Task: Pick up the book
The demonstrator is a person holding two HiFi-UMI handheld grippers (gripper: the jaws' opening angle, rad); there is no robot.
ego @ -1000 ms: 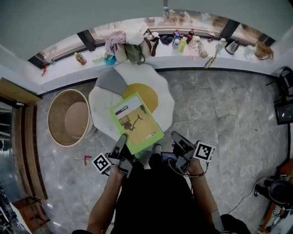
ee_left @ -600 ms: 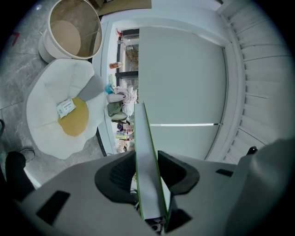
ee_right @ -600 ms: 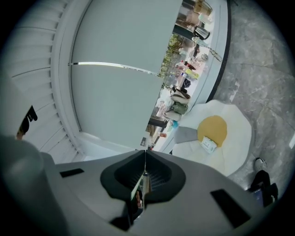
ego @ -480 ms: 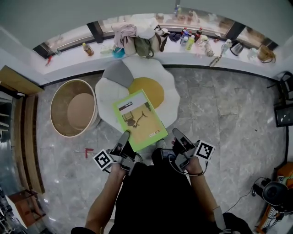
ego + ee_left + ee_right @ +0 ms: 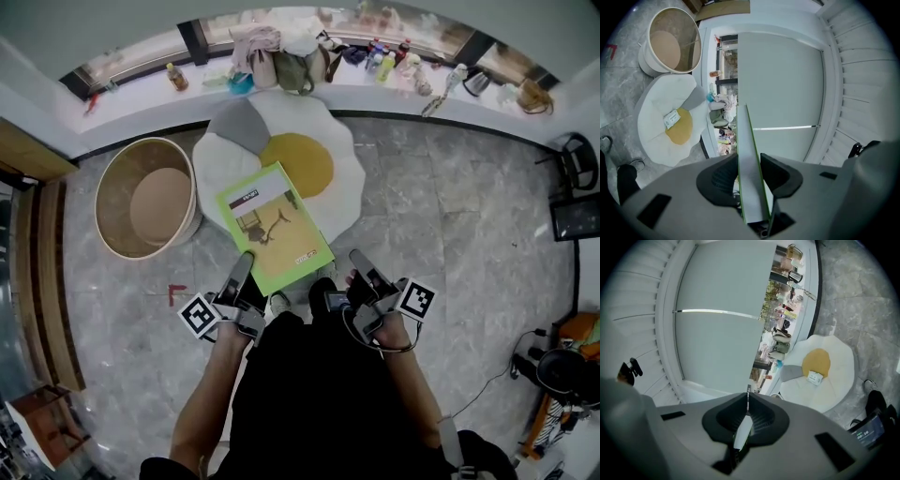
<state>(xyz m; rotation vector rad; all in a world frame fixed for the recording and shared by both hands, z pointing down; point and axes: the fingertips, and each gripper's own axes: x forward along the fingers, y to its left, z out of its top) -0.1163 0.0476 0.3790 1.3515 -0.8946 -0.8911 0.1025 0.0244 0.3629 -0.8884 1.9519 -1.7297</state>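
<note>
The book (image 5: pixel 274 228) has a green cover with a picture on it. It is lifted off the floor and hangs above the near edge of a white egg-shaped rug (image 5: pixel 349 159). My left gripper (image 5: pixel 242 272) is shut on the book's near left edge. In the left gripper view the book (image 5: pixel 751 178) runs edge-on between the pads of that left gripper (image 5: pixel 749 161). My right gripper (image 5: pixel 358 261) stands just right of the book's near corner, apart from it. In the right gripper view the right gripper (image 5: pixel 747 401) is shut, with a thin pale sliver in the seam that I cannot identify.
A round wicker basket (image 5: pixel 105 197) stands on the grey marble floor left of the rug. The rug's yellow centre (image 5: pixel 302 161) carries a small card (image 5: pixel 814 377). Bottles and bags line the window ledge (image 5: pixel 281 42). A dark chair (image 5: pixel 574 164) is at far right.
The book and both grippers have drawn back from the rug towards the person, which uncovers more of the yellow centre. Both grips look the same.
</note>
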